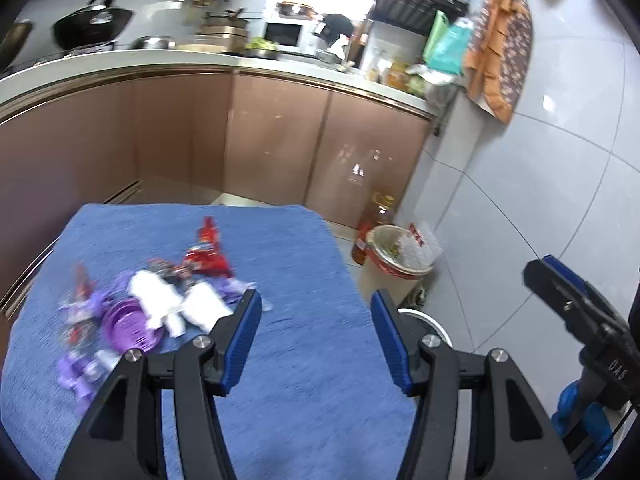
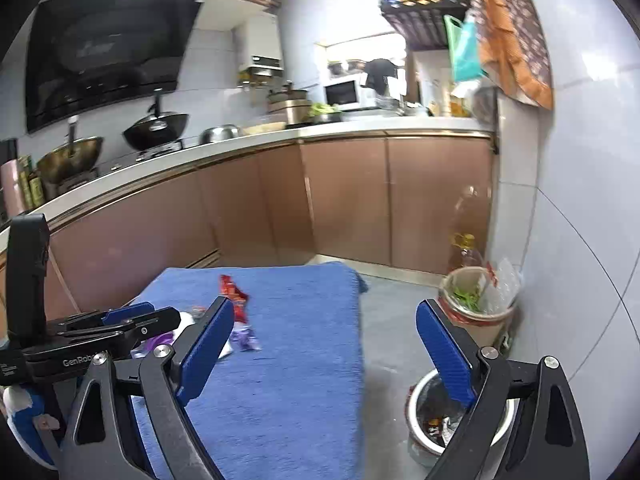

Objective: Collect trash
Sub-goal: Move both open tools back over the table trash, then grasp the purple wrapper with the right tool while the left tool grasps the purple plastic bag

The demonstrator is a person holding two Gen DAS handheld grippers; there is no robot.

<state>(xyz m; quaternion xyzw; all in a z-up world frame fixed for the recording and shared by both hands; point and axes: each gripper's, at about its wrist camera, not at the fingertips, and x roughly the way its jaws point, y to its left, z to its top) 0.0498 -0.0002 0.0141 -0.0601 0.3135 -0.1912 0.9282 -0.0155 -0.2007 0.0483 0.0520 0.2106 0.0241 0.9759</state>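
Note:
A heap of trash lies on the left half of a blue cloth-covered table (image 1: 304, 380): purple wrappers (image 1: 132, 328), white tissues (image 1: 160, 300) and red snack wrappers (image 1: 208, 256). My left gripper (image 1: 317, 296) hovers above the cloth to the right of the heap, open, with nothing between its fingers. My right gripper (image 2: 326, 304) hangs open and empty over the table's right edge. Below its right finger a white-rimmed trash bin (image 2: 420, 396) with a dark liner stands on the floor, with scraps inside. A red wrapper (image 2: 234, 294) and a purple one (image 2: 244, 338) show in the right wrist view.
A bucket lined with a clear bag (image 2: 472, 304) and an oil bottle (image 2: 464, 248) stand in the corner by the grey tiled wall. Brown cabinets (image 2: 344, 200) under a white counter with woks run behind the table. A blue-gloved hand (image 1: 580, 420) holds the right gripper.

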